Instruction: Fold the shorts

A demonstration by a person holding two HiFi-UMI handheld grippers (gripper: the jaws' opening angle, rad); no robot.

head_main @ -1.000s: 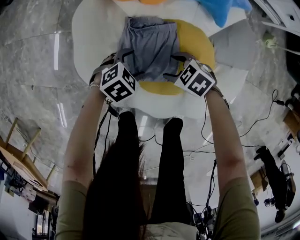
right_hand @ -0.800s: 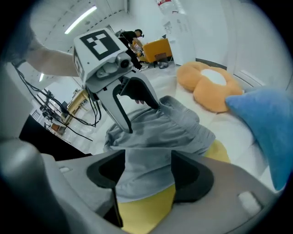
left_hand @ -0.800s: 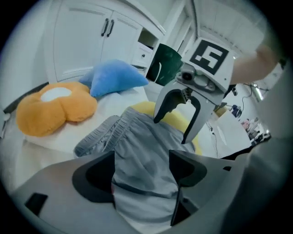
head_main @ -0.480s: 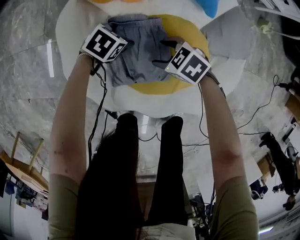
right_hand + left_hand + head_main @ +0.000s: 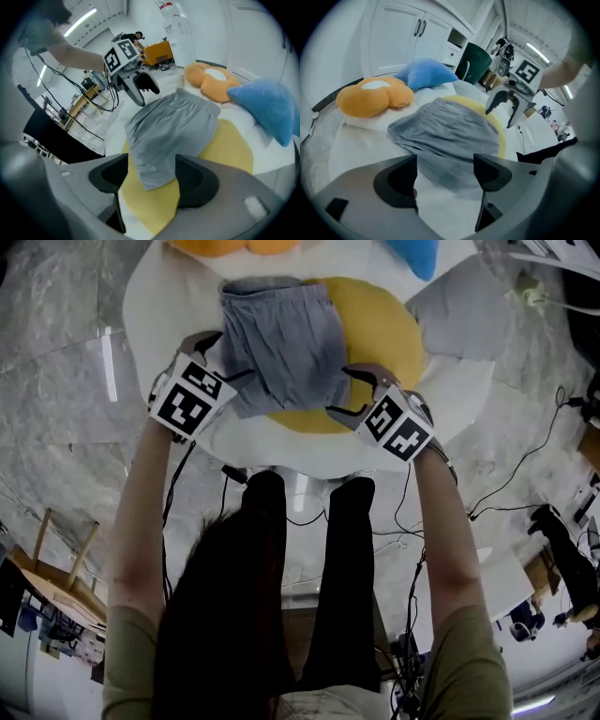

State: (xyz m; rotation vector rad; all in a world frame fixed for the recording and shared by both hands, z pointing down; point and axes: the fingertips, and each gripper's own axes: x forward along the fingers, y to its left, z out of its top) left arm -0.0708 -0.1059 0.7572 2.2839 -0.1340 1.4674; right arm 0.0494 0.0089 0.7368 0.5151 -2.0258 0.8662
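The grey shorts [image 5: 281, 338] lie on a yellow patch [image 5: 380, 324] of the white padded surface [image 5: 150, 296], waistband at the far end. My left gripper [image 5: 225, 357] stands open at their near left corner, with nothing pressed between its pads. At the near right edge my right gripper [image 5: 352, 390] is open too, pads clear of the cloth. In the left gripper view the shorts [image 5: 450, 131] spread just beyond the left gripper [image 5: 445, 164], with the right gripper [image 5: 506, 105] across from it. In the right gripper view a corner of the shorts [image 5: 164, 136] shows past the right gripper [image 5: 151, 164].
An orange plush cushion [image 5: 375, 96] and a blue one [image 5: 426, 75] lie at the far side of the surface. White cabinets [image 5: 403, 37] stand behind. Cables [image 5: 525, 474] trail over the marble floor, and the person's legs [image 5: 300, 549] stand at the near edge.
Half a second ago both grippers were further in beside the shorts. Both have drawn back toward the near edge, the left one swinging outward to the left. The shorts stay on the surface.
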